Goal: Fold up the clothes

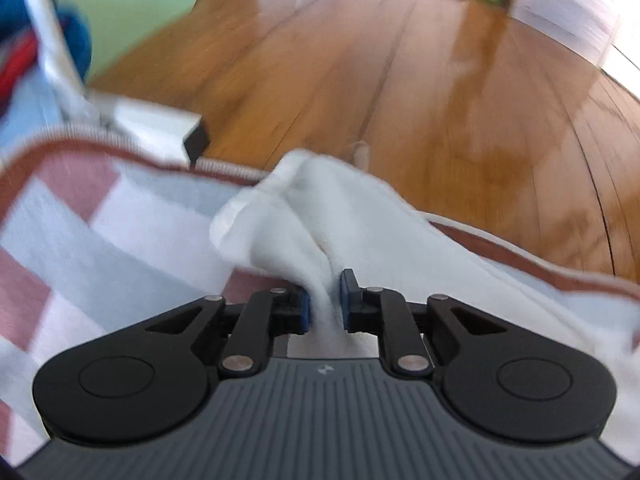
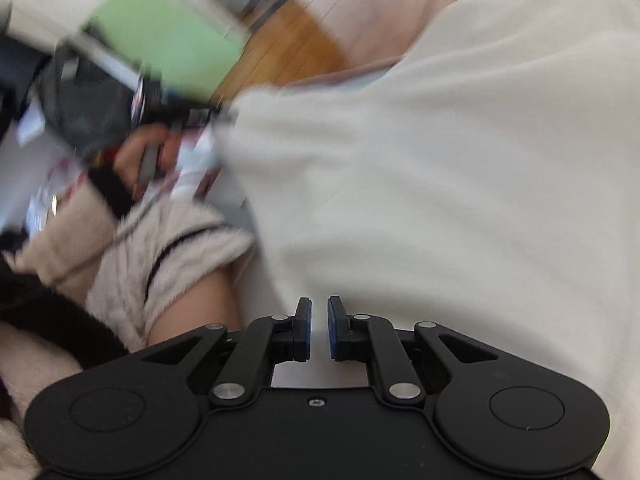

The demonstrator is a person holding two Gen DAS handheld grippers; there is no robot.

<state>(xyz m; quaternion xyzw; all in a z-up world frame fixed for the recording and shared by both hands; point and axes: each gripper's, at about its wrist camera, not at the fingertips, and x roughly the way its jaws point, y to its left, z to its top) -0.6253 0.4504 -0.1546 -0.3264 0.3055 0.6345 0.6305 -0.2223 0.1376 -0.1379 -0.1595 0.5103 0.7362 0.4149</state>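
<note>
Checked mat (image 1: 80,216), pink, white and pale blue with brown binding, lying over wooden plank floor (image 1: 400,92); pale green panel (image 1: 128,4) standing behind; white metal tube (image 1: 44,32) leaning at left.

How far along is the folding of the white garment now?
Early stage. Done: both grippers have hold of the white garment. In hand: the left gripper pinches a bunched part, lifted over the checked blanket; the right gripper grips white cloth too. Left: no neat fold shows yet.
</note>
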